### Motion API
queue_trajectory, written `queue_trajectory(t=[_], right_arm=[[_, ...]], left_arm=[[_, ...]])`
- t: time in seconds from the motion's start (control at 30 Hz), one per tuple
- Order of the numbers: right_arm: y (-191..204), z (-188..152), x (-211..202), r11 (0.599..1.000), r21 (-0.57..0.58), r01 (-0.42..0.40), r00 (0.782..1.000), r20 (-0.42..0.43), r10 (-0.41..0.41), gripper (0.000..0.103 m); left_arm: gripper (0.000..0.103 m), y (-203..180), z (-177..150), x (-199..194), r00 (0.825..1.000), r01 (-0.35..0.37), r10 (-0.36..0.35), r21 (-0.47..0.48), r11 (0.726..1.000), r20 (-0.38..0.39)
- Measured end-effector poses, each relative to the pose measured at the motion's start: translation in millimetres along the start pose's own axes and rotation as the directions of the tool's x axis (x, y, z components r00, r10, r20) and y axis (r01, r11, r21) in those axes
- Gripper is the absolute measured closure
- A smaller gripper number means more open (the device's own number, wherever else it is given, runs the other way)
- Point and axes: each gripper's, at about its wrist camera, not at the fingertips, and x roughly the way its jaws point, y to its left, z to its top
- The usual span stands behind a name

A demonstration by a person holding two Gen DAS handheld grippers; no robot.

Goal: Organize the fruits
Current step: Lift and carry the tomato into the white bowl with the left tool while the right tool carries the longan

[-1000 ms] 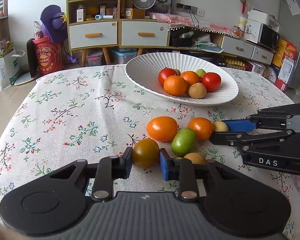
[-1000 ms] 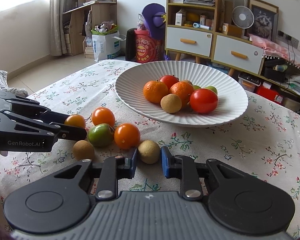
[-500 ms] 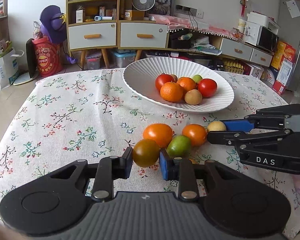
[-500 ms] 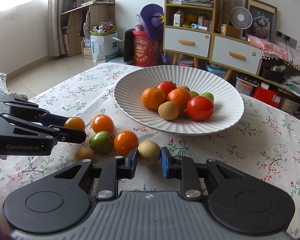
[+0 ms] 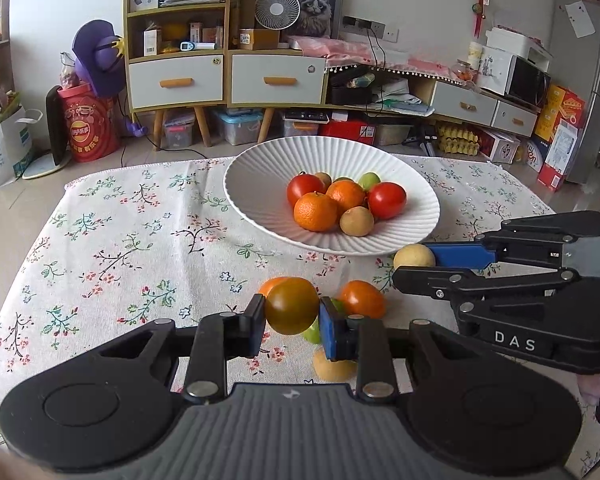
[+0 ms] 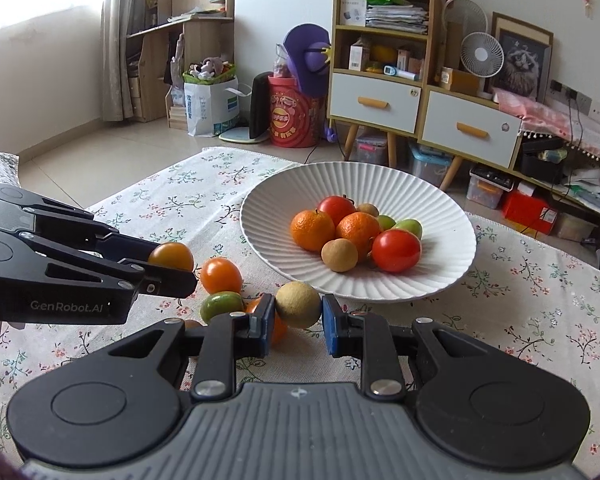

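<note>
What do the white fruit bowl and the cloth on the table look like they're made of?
The white bowl looks like glazed ceramic, possibly melamine: it has crisp fluted ridges radiating from the centre and a soft sheen. The tablecloth looks like a matte woven cotton or linen blend: a coarse visible weave printed with small flowers and branches, with a stitched hem at the far edge.
</note>
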Motion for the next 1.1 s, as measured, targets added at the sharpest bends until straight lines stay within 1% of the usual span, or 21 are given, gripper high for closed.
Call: queue_trajectory(t=[0.13, 0.33, 0.43, 0.57, 0.83, 0.97, 1.1], right_arm=[[-5.3, 4.9, -1.5, 1.0, 0.009, 0.02, 1.0, 0.005, -0.02, 0.08], [-27.1, 13.6, -1.8, 0.996, 0.057, 0.064, 0.998, 0.017, -0.065, 0.08], [-37.6, 17.1, 1.1, 0.993, 0.082, 0.085, 0.996, 0.015, -0.086, 0.08], [-47.1, 20.4, 6.2, 0.989, 0.104, 0.104, 0.994, 0.011, -0.105, 0.08], [-68.4, 25.1, 17.5, 0.977, 0.16, 0.143, 0.989, 0.005, -0.146, 0.08], [-78.3, 24.4, 25.4, 0.97, 0.194, 0.145, 0.989, -0.006, -0.146, 0.08], [-84.8, 21.8, 31.8, 0.969, 0.205, 0.139, 0.99, -0.01, -0.14, 0.08]], left_arm=[[0.084, -3.7, 7.7, -1.5, 1.0, -0.003, 0.003, -0.023, 1.0, 0.002], [0.084, -11.0, 20.7, 2.4, 1.0, 0.01, -0.01, -0.061, 0.998, 0.012], [0.084, -17.6, 26.4, 8.4, 1.0, 0.016, -0.016, -0.068, 0.998, 0.012], [0.084, -22.7, 34.4, 19.1, 1.0, 0.005, -0.005, -0.065, 0.998, 0.013], [0.084, -12.9, 54.9, 41.4, 1.0, -0.018, 0.02, -0.108, 0.994, 0.014], [0.084, -7.2, 59.0, 51.1, 0.999, -0.04, 0.042, -0.139, 0.989, 0.011], [0.084, -3.7, 60.5, 58.8, 0.998, -0.056, 0.058, -0.147, 0.988, 0.007]])
